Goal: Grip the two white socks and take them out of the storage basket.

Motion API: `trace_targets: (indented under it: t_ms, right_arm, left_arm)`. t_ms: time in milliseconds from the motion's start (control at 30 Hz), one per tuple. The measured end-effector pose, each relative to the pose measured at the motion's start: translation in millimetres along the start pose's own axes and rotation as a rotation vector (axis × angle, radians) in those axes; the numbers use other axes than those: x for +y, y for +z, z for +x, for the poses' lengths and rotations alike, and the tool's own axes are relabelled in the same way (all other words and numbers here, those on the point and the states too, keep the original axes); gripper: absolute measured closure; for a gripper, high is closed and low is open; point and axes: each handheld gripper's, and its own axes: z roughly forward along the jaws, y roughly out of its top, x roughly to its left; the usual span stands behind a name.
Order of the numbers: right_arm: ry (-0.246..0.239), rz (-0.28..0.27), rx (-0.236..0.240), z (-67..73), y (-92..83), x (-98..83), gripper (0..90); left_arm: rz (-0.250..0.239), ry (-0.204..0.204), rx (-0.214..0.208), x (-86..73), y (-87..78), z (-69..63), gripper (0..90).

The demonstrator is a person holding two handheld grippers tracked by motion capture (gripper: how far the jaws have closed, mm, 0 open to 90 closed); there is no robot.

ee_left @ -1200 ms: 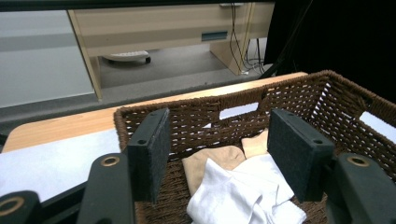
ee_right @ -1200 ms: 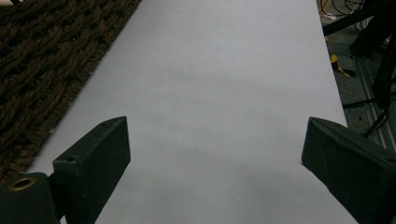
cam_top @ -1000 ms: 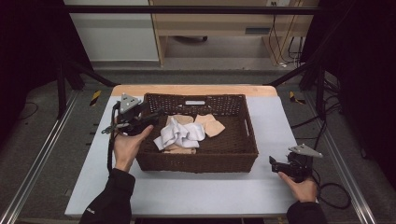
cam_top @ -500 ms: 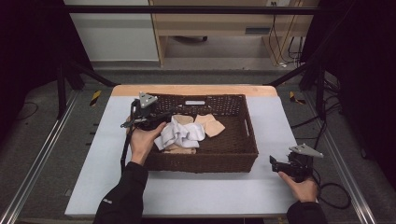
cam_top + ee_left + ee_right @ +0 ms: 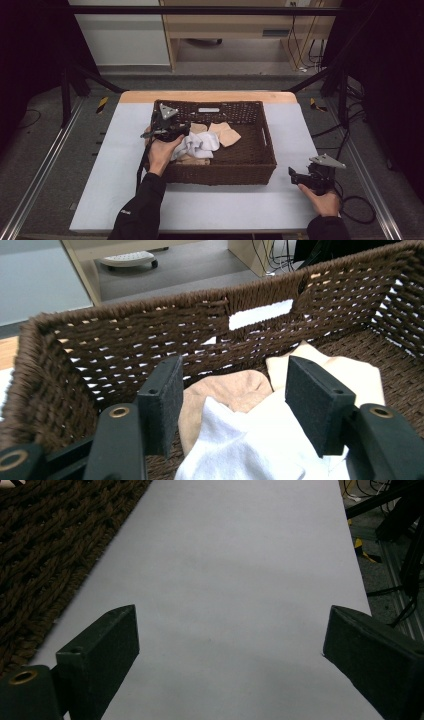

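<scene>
The left tongs [image 5: 186, 131] are hanging inside the left end of the brown woven basket [image 5: 250, 165], jaws parted and gripping nothing. They have just been closing a little, with a white cloth [image 5: 196, 144] lying below and between them; in the left gripper view that white cloth [image 5: 250, 445] is sitting low between the two black pads [image 5: 162, 400] without being pinched. The cloth is lying crumpled in the basket on top of tan cloths [image 5: 227, 134], which are spreading toward the basket's far wall. The basket is standing on the grey bench [image 5: 115, 165]. The right tongs [image 5: 291, 172] are resting over the bench just beside the basket's near right corner, jaws spread wide over bare surface, holding nothing.
</scene>
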Motion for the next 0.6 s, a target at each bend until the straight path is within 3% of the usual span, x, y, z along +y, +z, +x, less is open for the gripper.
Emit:
trace_targets:
  t_ms: [167,433,600]
  right_arm:
    - [-0.004,0.009,0.001,0.3,0.8,0.0,8.1]
    - [-0.012,0.017,0.006,0.9,2.5,-0.2,8.1]
    - [-0.019,0.026,0.01,2.5,4.9,-0.3,8.5]
  left_arm:
    - [0.027,0.009,-0.003,-7.0,5.8,-3.0,42.4]
    - [0.088,-0.011,-0.017,-13.9,13.5,-7.3,40.3]
    - [0.092,-0.01,-0.012,-15.4,14.9,-10.0,40.2]
